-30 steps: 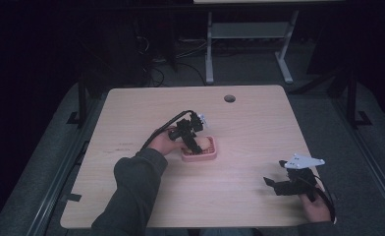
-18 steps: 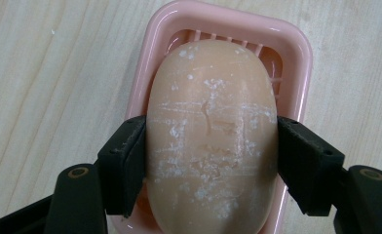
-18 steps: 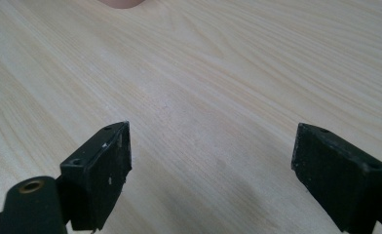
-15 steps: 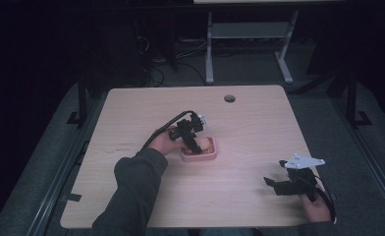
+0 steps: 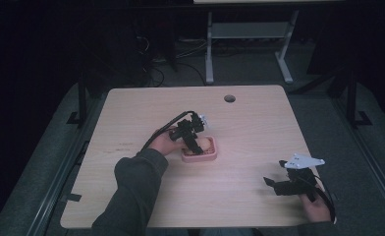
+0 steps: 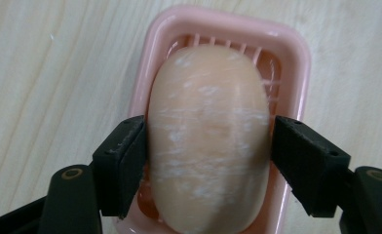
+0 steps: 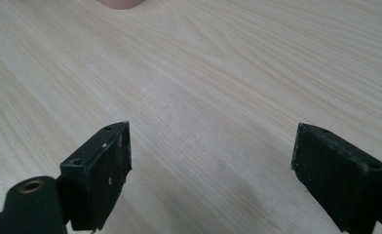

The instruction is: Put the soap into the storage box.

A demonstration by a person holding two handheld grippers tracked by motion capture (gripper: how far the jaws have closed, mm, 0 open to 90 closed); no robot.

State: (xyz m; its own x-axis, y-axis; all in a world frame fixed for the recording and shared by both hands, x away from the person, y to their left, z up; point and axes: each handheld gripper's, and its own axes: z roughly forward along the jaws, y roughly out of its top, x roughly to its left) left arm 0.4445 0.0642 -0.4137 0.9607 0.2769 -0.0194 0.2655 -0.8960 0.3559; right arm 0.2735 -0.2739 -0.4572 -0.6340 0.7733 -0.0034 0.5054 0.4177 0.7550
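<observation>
A peach bar of soap (image 6: 208, 136) lies in a pink slotted soap dish (image 6: 296, 53) at the middle of the wooden table (image 5: 249, 118). My left gripper (image 6: 209, 146) points down over it, one jaw on each long side of the bar. Its jaws have just been opening; the soap is between them, resting in the dish, with a thin gap at the right pad (image 6: 301, 165). In the high view the left gripper (image 5: 195, 143) covers part of the dish (image 5: 200, 158). My right gripper (image 5: 275, 185) rests low near the table's front right, open with nothing between its pads (image 7: 108, 170).
A round cable hole (image 5: 229, 98) sits near the table's far edge. A white desk frame (image 5: 210, 44) stands on the dark floor behind. The table's right edge lies close to the right hand. A pink dish corner (image 7: 123, 4) peeks in at the top of the right gripper view.
</observation>
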